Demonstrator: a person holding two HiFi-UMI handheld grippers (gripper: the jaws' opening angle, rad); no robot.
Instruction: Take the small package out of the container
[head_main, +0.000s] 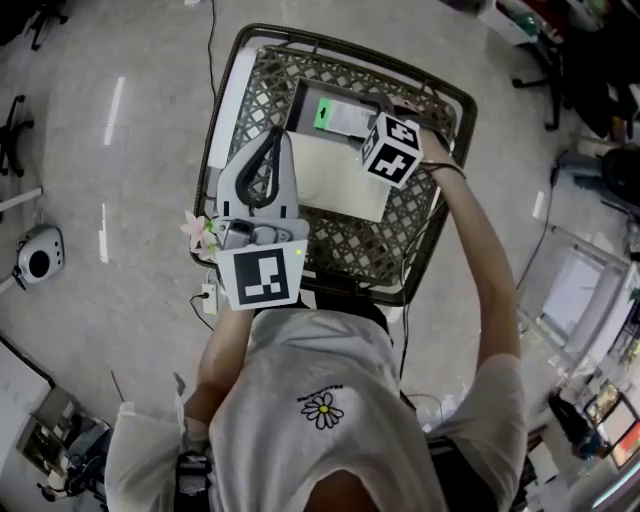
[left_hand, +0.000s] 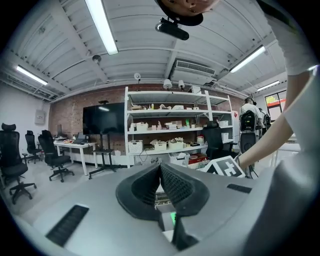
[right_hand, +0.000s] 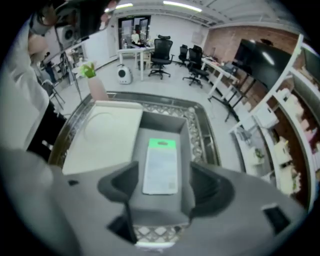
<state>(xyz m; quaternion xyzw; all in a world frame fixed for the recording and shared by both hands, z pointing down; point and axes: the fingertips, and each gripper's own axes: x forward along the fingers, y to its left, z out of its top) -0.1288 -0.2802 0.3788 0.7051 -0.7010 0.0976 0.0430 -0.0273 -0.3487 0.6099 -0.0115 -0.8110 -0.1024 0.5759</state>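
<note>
The small package, flat and pale with a green top strip, lies inside a grey open box. The box stands in a wire cart basket, where the package shows at the far end. My right gripper hovers over the box's near end with its jaws wide open, one on each side of the box, touching nothing. Its marker cube hides the jaws from the head view. My left gripper is shut and empty. It is held up over the basket's near left corner, aimed out at the room.
A white flat board lies in the basket to the left of the box. A small flower in a pink vase sits at the basket's left rim. Office chairs, desks and stocked shelves stand around the cart.
</note>
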